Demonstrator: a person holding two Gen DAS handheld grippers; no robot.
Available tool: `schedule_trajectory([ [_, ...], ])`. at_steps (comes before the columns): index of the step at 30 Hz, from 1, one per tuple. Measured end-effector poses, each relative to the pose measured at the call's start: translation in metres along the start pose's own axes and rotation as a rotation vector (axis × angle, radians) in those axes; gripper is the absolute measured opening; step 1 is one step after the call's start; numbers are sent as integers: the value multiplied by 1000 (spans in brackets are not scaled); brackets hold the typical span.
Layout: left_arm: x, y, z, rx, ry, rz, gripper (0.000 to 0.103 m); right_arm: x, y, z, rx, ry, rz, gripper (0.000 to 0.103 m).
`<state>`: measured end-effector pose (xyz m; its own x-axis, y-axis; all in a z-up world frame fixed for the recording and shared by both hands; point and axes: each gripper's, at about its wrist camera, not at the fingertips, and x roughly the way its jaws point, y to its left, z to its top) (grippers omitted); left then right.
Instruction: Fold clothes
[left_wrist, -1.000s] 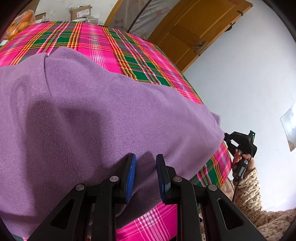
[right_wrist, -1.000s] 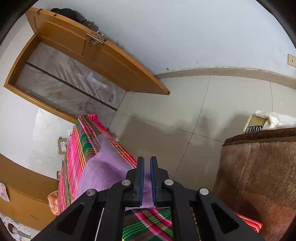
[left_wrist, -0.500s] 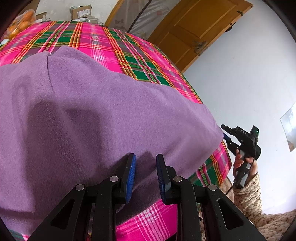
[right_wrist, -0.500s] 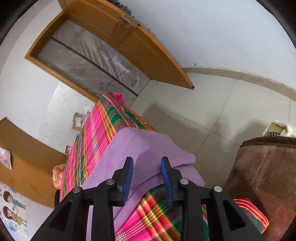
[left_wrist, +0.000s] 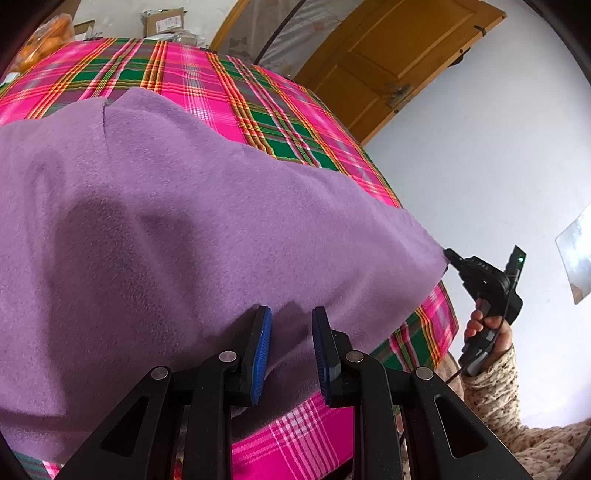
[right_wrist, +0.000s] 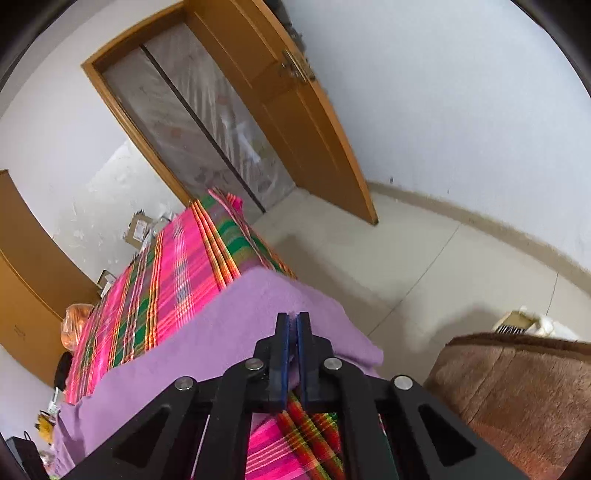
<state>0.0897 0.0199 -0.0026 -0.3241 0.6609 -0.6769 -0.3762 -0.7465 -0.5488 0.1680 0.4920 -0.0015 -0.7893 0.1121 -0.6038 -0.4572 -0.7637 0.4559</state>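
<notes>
A purple fleece garment (left_wrist: 184, 229) lies spread over a table covered in pink and green plaid cloth (left_wrist: 258, 103). My left gripper (left_wrist: 291, 310) is open above the garment's near edge, with purple fabric showing between its blue pads. The right gripper (left_wrist: 448, 254), held by a person's hand (left_wrist: 487, 325), pinches the garment's right corner off the table's edge. In the right wrist view, my right gripper (right_wrist: 293, 315) is shut on a fold of the purple garment (right_wrist: 207, 332), which drapes over the plaid table (right_wrist: 177, 258).
A wooden door (right_wrist: 295, 110) stands open past the table's far end. A brown plush seat (right_wrist: 517, 387) sits close on the right, beside tiled floor (right_wrist: 406, 258). Cardboard boxes (left_wrist: 162, 20) and an orange bag (right_wrist: 75, 317) are at the table's far side.
The right gripper was open half a second ago and has now shut on the garment's corner, pulling it outward. The left gripper has stayed open in place.
</notes>
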Motion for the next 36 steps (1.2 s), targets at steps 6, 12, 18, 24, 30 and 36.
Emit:
schedule_trajectory([
  [6,-1,1,-1,-1,2,-6,23,-17,6,1,-14,-51,-31,4],
  [12,-2,4,0,-4,2,-15,23,1,-3,-12,-13,15,-99,4],
  [18,-13,8,-1,-8,-14,-13,23,2,3,-11,-35,24,-114,5],
  [24,-36,19,1,-29,-69,6,23,-5,42,-19,-152,4,-72,7],
  [30,-55,45,5,-84,-117,55,23,-12,82,-28,-269,-16,-30,11],
  [36,-79,81,5,-156,-156,135,23,17,105,-54,-340,109,-49,11],
])
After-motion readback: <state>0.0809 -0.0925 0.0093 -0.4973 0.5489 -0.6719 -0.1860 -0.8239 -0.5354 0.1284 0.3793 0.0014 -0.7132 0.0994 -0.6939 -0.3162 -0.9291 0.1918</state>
